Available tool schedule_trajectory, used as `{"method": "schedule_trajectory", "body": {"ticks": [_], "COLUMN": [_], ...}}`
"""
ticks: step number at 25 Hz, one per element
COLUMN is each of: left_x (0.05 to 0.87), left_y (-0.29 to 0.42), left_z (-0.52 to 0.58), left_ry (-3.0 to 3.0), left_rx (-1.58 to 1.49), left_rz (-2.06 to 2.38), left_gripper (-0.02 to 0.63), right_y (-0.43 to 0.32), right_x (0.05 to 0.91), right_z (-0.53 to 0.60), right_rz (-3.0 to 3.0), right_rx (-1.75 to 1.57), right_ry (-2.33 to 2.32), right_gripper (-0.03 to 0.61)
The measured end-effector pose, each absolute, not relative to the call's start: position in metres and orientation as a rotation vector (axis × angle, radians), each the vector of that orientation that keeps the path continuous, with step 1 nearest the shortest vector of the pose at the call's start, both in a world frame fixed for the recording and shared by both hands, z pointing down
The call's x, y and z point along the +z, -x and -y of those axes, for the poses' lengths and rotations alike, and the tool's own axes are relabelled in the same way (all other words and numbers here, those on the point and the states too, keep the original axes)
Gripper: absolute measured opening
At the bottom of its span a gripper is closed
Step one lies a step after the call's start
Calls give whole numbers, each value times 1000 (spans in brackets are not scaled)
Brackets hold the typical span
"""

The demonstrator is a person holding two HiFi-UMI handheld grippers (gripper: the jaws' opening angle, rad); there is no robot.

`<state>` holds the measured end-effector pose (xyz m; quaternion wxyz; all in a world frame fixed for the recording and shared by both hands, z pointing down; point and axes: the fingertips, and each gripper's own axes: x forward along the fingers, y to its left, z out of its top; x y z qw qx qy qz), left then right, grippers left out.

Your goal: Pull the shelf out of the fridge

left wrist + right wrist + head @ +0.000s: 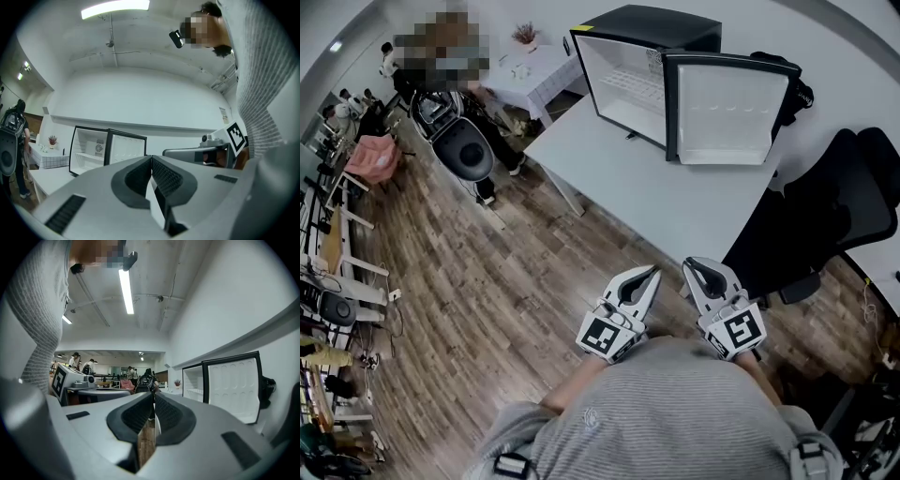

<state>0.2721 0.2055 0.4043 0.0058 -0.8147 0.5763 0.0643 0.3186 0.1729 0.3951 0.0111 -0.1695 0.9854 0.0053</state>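
Note:
A small black fridge (642,56) stands on the white table (666,202) with its door (727,108) swung open towards me. Inside it a white shelf (636,89) lies across the bright interior. Both grippers are held close to my body, well short of the table's near edge. The left gripper (652,273) is shut with nothing in it, and the right gripper (691,266) beside it is shut and empty too. The left gripper view shows the fridge (88,149) far beyond its closed fingertips (151,159). The right gripper view shows the fridge door (234,386) at its right.
A black office chair (830,220) stands right of the table, close to my right side. Wooden floor (487,300) spreads to the left. A small cloth-covered table (534,75) with a plant (525,35) and several people stand further back left.

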Motion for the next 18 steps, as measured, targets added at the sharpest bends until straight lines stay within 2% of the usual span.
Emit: {"method": "schedule_trajectory", "body": {"ticks": [11, 18], "left_x": [393, 391], "left_y": [-220, -139], "left_z": [-179, -113], "left_ry": [2462, 2424], "left_rx": [238, 287], "left_rz": [-1860, -1852], "left_gripper": [12, 11], "right_y": [-300, -243], "right_x": [399, 408], "right_z": [-142, -89], "right_rz": [-3061, -3044], "right_rx": [4, 8], "right_ry": [580, 635], "right_gripper": [15, 15]}}
